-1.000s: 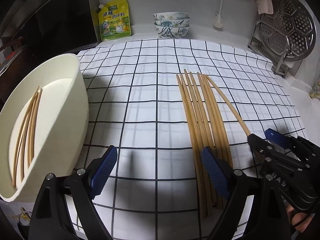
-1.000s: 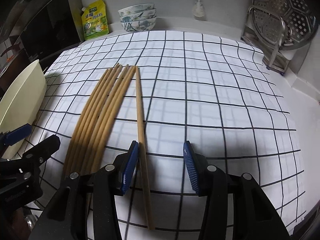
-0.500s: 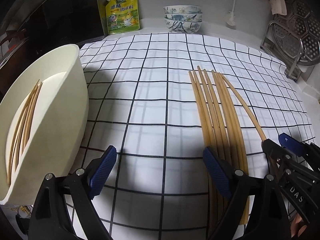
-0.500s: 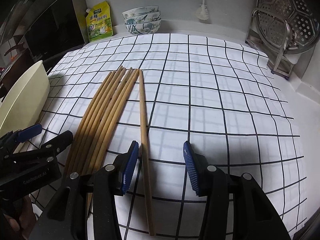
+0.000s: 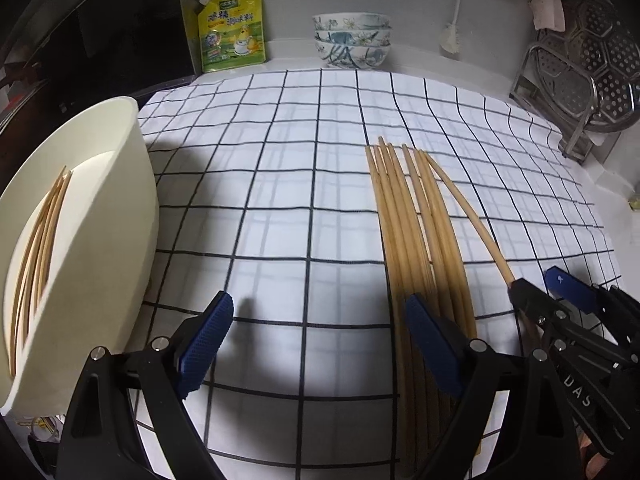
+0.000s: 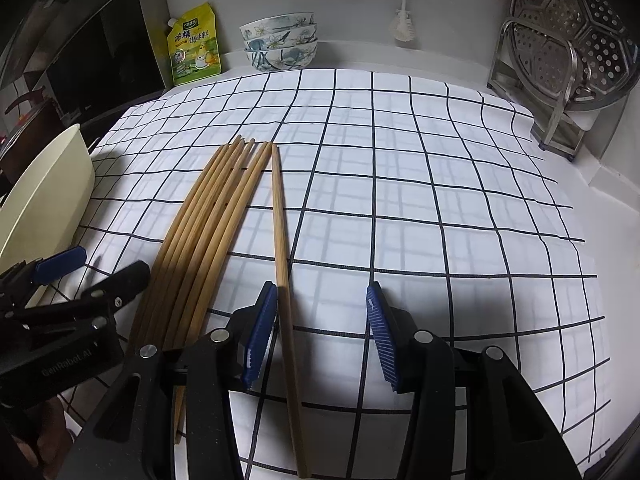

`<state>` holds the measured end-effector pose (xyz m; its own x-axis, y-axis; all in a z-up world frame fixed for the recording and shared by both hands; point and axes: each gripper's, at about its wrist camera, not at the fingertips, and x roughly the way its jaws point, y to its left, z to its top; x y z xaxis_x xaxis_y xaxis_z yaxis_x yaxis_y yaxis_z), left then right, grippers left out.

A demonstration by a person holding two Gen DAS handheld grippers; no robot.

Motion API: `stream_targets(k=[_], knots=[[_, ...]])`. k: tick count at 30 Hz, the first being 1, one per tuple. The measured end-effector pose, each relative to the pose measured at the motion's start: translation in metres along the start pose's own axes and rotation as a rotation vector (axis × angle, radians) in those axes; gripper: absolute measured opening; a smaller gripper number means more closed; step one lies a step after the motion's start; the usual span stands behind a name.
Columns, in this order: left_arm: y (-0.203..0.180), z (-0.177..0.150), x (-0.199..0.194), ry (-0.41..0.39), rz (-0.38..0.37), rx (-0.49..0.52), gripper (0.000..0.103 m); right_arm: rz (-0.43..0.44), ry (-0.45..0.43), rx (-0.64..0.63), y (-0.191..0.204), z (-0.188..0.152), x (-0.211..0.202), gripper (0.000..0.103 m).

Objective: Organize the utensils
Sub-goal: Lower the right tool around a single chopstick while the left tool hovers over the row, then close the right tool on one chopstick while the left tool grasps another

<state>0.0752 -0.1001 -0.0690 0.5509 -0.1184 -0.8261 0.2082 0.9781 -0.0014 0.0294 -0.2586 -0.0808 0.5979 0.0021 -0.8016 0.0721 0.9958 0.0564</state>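
Both tongs are built alike: matte black plastic arms ending in dark blue pads. The left tongs (image 5: 318, 344) carry pads with a fine knurled, dotted texture, and round silver screw heads sit on each arm just behind the pads. The right tongs (image 6: 321, 334) have blue pads ribbed with thin pale lines and the same silver screws. White lettering is printed on the black housings; one reads "GenRobot.AI".

Dim cool light, soft shadows, sharp focus, fisheye-warped edges
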Motion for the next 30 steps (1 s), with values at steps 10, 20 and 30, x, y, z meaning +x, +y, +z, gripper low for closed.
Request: stream_targets(k=[10, 20, 30], knots=[[0.008, -0.004, 0.005, 0.025, 0.018, -0.015, 0.093, 0.007, -0.001, 0.008, -0.001, -0.002, -0.001, 0.045], [0.0, 0.004, 0.01, 0.015, 0.046, 0.001, 0.092, -0.001, 0.001, -0.002, 0.001, -0.002, 0.0, 0.045], [-0.011, 0.012, 0.008, -0.001, 0.007, 0.031, 0.029, -0.022, -0.006, -0.072, 0.014, 0.002, 0.006, 0.013]])
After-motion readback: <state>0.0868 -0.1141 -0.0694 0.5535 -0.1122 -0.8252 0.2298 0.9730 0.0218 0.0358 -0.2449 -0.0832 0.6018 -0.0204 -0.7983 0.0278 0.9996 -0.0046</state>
